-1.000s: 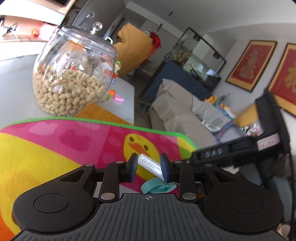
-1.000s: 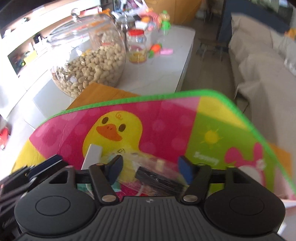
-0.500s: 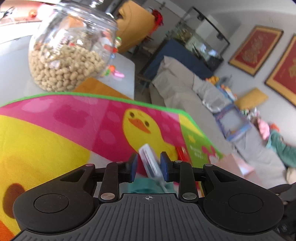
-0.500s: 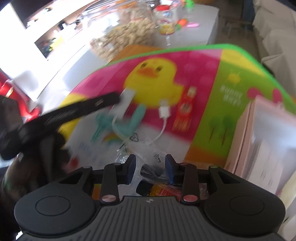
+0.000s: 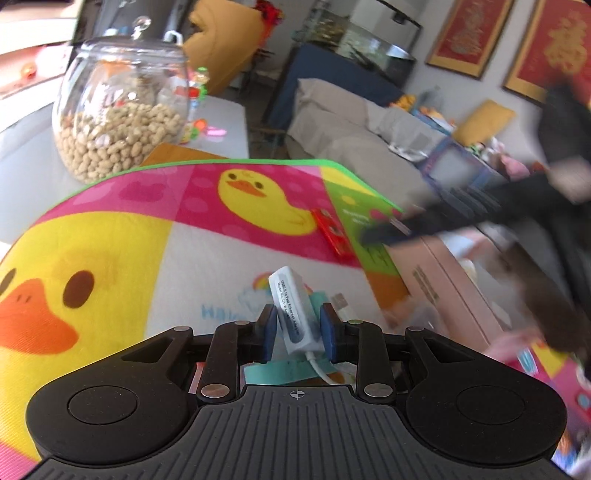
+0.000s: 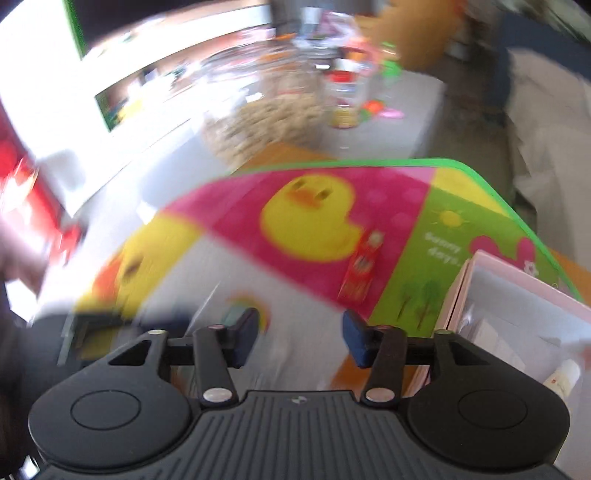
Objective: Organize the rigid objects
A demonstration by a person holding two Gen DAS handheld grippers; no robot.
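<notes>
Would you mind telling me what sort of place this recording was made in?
Most likely a family living room. A sofa under a grey cover stands behind the table, framed red pictures hang on the wall, and a child's duck play mat covers the table beside a glass jar of peanuts.

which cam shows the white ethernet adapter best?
Left wrist: the white ethernet adapter sits sharp between the left gripper pads, label readable, cable trailing below. The right wrist view is motion-blurred and shows no adapter.
</notes>
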